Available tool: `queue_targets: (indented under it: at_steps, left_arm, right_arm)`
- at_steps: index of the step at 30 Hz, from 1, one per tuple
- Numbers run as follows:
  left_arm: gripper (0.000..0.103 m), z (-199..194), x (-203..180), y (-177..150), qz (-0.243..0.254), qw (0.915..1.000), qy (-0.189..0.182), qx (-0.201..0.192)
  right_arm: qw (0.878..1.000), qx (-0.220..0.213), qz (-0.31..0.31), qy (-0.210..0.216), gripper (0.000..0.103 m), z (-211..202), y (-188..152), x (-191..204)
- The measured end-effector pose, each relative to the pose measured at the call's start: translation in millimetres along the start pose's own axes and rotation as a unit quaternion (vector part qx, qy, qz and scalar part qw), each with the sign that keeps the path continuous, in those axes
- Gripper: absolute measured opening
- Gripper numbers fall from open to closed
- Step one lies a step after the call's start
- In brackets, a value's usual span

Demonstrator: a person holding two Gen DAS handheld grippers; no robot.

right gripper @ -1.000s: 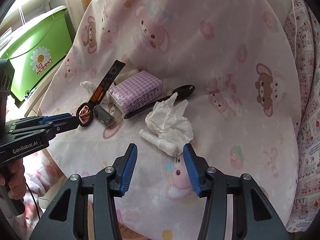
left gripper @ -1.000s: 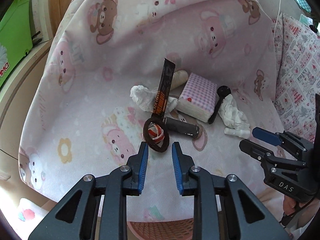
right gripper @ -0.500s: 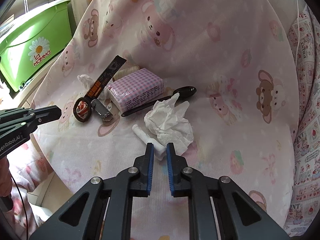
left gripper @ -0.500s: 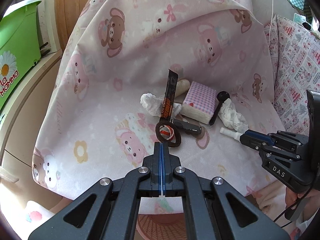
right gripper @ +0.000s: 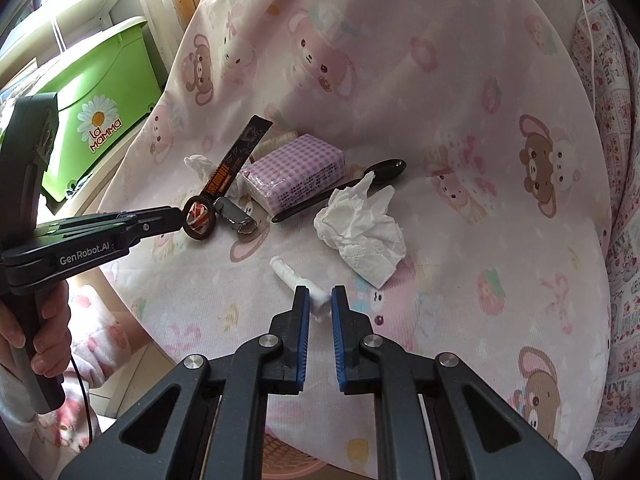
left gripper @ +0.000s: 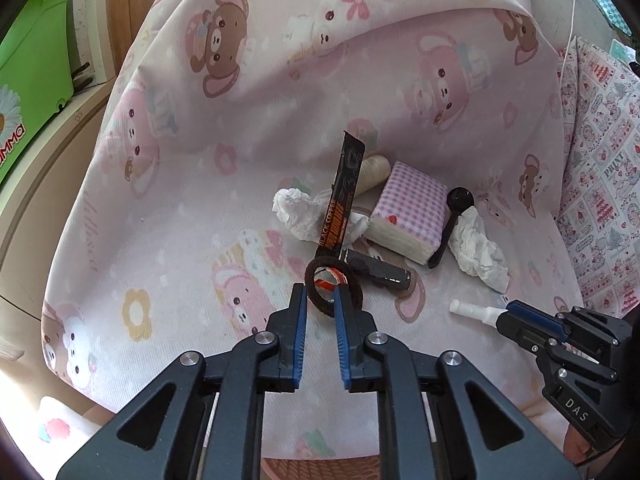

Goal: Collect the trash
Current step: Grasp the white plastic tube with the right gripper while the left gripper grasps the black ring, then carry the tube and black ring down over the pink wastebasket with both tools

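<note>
Nearest to us, our right gripper (right gripper: 319, 300) has its jaws slightly apart around the near end of a small white tube (right gripper: 298, 278) that lies on the pink bear-print sheet (right gripper: 460, 80); the pads look close to it, but we cannot tell whether they press it yet. Off to the left, our left gripper (left gripper: 320, 300) is also slightly parted, its tips straddling the near edge of a brown hair tie (left gripper: 334, 286) with a scrap of red-and-white wrapper (left gripper: 330, 278) inside the ring. We judge this the grasping step, both claws lined up on a piece of trash and neither one lifted. Next we would need to close firmly, the right squarely on the round tube so it does not roll out, the left catching the wrapper and not only the soft ring. Farther on lie a dark cylinder (left gripper: 380, 274), a black coffee sachet (left gripper: 342, 196), a crumpled tissue (right gripper: 362, 232), a second tissue (left gripper: 298, 210), a checked pink tissue pack (left gripper: 408, 214), a black spoon (right gripper: 360, 182) and a spool of thread (left gripper: 374, 172). A green box (right gripper: 104, 96) stands far left.
</note>
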State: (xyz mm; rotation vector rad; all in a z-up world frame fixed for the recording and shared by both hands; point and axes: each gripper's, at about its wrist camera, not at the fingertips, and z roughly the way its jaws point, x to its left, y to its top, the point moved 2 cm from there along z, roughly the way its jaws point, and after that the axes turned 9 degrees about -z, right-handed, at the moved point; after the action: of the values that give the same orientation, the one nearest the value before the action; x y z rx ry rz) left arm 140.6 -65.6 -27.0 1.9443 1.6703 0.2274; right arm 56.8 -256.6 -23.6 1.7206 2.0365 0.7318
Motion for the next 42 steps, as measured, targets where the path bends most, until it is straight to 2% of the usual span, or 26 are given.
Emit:
queue_targets:
  at_steps: [2, 3, 5, 10, 14, 21, 25, 27, 28, 30, 36, 42]
  left_arm:
    - [0.012, 4.7, -0.3, 0.9, -0.006, 0.9999, -0.002, 0.010]
    - [0.002, 7.0, -1.1, 0.7, -0.008, 0.9999, -0.004, 0.015]
    - [0.002, 5.7, -2.4, 0.9, -0.004, 0.9999, 0.001, 0.012]
    - [0.002, -20.6, -5.2, -0.7, 0.018, 0.9995, 0.013, -0.025]
    - [0.002, -28.3, -5.6, 0.0, 0.038, 0.9981, 0.040, -0.030]
    - [0.002, -29.9, 0.1, -1.2, 0.025, 0.9982, 0.052, -0.020]
    - [0.002, -37.1, 3.0, -4.7, 0.020, 0.9980, 0.057, -0.018]
    - [0.002, -46.9, 6.1, -7.3, 0.012, 0.9963, 0.079, -0.031]
    - [0.002, -55.1, 7.9, -8.7, 0.006, 0.9946, 0.092, -0.047]
    - [0.002, -70.5, 10.5, -12.4, 0.000, 0.9931, 0.095, -0.069]
    - [0.002, -100.9, 15.2, -29.7, -0.004, 0.9913, 0.094, -0.093]
    - [0.002, -108.4, 17.0, -50.5, -0.007, 0.9925, 0.091, -0.081]
  right_arm:
    - [1.000, 0.000, -0.007, -0.003, 0.012, 0.5, 0.6, 2.3]
    - [1.000, 0.000, -0.009, -0.002, 0.012, 1.1, 1.0, 3.1]
    - [1.000, 0.002, -0.011, 0.008, 0.012, 1.8, 1.1, 4.3]
    - [0.999, 0.011, -0.023, 0.039, 0.012, 2.4, -1.3, 10.1]
    - [0.998, 0.006, -0.045, 0.031, 0.014, 1.1, -1.0, 19.4]
    - [0.997, 0.010, -0.071, -0.004, 0.040, 12.9, 1.1, 28.2]
    - [0.996, 0.007, -0.084, -0.023, 0.040, 18.1, 3.2, 31.7]
    - [0.996, 0.003, -0.077, -0.032, 0.038, 20.0, 4.4, 29.6]
    - [0.997, 0.000, -0.071, -0.034, 0.033, 19.9, 4.7, 27.8]
    - [0.998, 0.001, -0.060, -0.018, 0.022, 20.2, 4.5, 24.9]
    - [0.999, -0.003, -0.033, 0.024, 0.021, 12.3, -0.5, 22.6]
    - [0.999, -0.020, -0.040, 0.012, 0.021, -6.8, -4.0, 29.0]
